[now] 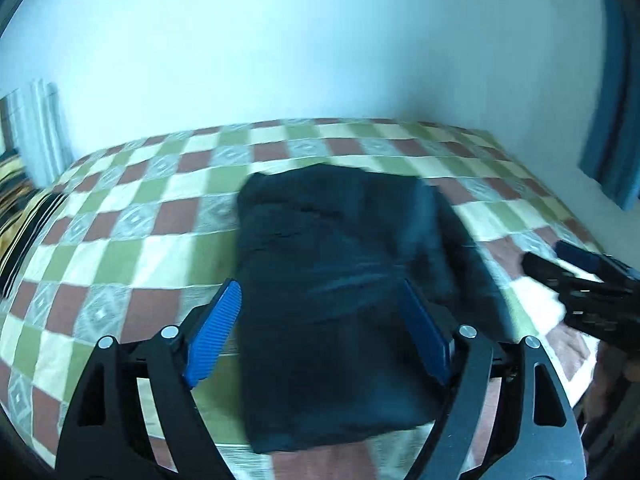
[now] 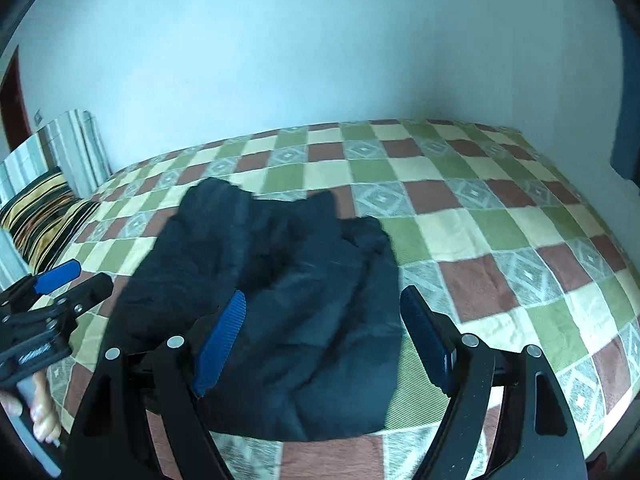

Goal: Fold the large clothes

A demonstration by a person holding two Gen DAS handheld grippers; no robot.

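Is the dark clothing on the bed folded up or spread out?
Folded. The dark garment lies as a compact, layered rectangle on the checkered bedspread, with neither gripper touching it.

The dark navy folded garment [image 1: 340, 280] is motion-smeared in the left wrist view (folds unreadable); its near edge hides behind the black gripper arms. The striped yellow-and-black pillow [image 2: 44, 216] is cut off at the frame's left edge.
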